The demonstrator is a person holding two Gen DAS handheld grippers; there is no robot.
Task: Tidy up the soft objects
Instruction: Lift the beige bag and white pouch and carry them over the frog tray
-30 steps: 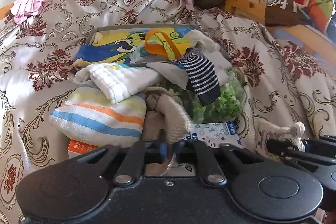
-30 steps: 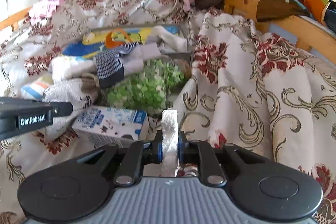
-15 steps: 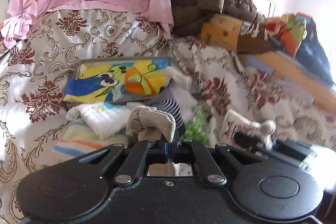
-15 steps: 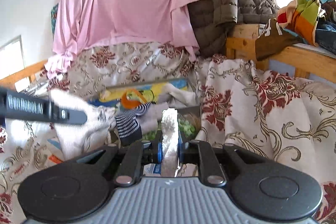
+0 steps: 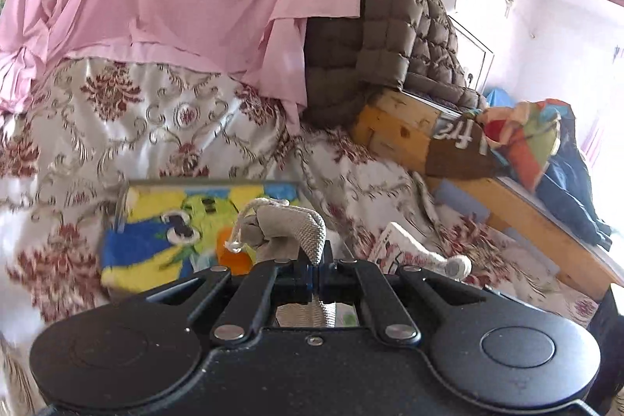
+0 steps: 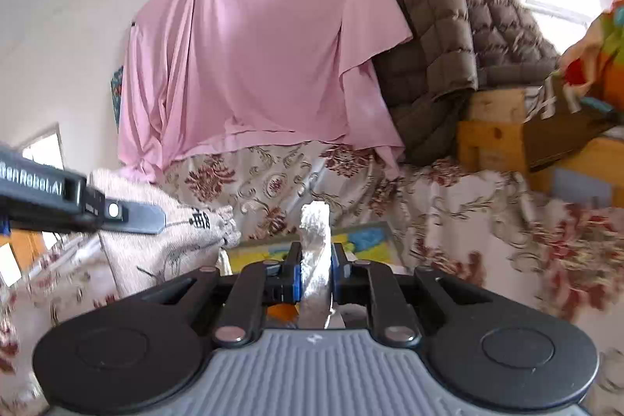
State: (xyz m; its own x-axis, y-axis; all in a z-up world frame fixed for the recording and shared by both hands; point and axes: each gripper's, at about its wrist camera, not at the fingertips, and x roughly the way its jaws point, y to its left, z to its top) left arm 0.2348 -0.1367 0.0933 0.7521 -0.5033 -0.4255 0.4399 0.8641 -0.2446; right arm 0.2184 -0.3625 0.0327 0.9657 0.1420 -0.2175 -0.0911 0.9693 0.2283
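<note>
The left tongs [image 5: 315, 269] are pinching an edge of a beige drawstring pouch [image 5: 286, 232], lifted above the bed [image 5: 163, 127] — only the right wrist view is showing dark printed characters on it and part of "GenRobot.AI" on the left tool. The right tongs [image 6: 315, 273] are clamping a white fabric strip [image 6: 315, 236]. The left wrist view alone is showing the cartoon towel [image 5: 156, 244] — yellow, blue and green.
</note>
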